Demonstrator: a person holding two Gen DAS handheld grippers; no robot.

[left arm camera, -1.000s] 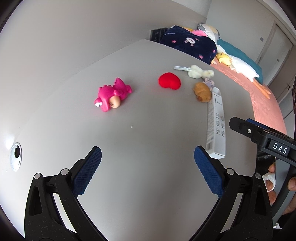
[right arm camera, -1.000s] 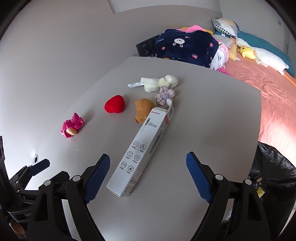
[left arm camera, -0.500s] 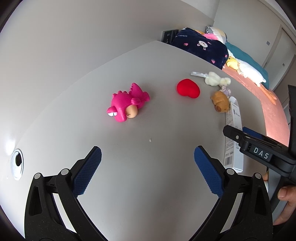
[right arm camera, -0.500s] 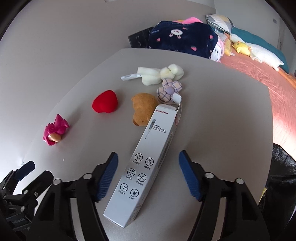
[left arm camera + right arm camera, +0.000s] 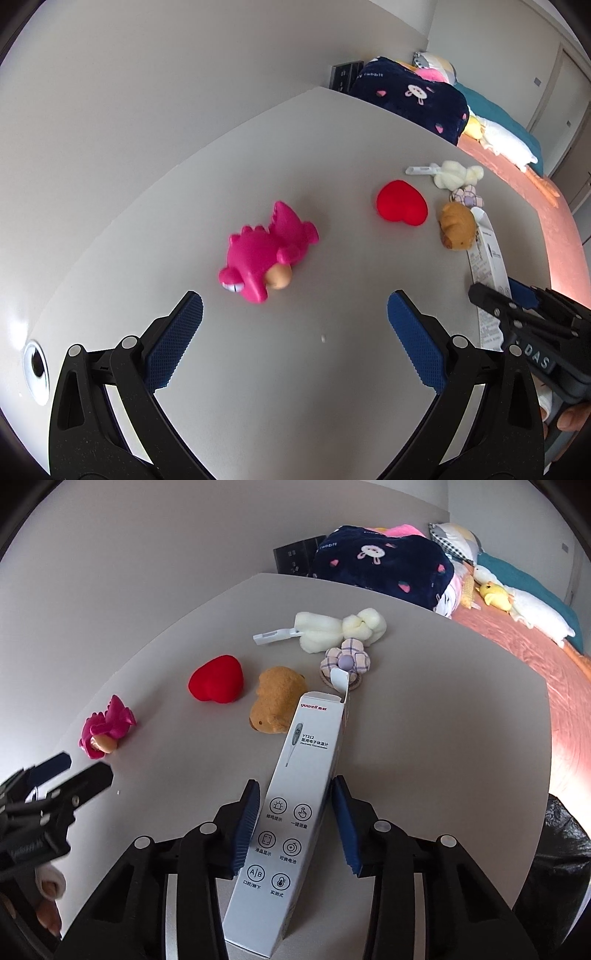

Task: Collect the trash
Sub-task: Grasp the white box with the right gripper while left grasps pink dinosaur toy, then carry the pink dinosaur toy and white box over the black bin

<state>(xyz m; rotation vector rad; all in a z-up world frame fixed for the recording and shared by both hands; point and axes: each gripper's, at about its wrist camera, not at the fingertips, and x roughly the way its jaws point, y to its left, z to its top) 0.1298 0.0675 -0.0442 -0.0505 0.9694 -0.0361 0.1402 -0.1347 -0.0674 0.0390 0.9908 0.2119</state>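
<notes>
The left tongs [image 5: 291,332] hang wide open over the desk [image 5: 258,387] near a pink dinosaur toy [image 5: 267,253]. The right tongs [image 5: 297,823] have just been closing around the white thermometer box [image 5: 295,812] (pads seemingly touching its sides), lying lengthwise on the desk.

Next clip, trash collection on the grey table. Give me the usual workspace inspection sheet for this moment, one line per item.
Surface: grey table, one small crumb.
Job's things: white thermometer box, end flap open, lying flat.
Clutter: pink dinosaur toy, red heart, brown plush, cream plush, flower clip.
Grippers: right gripper has just been closing, box between its jaws, pads about at its sides; left gripper open, empty.
Cables: nothing seen.
Surroundings: bed, black bag.
</notes>
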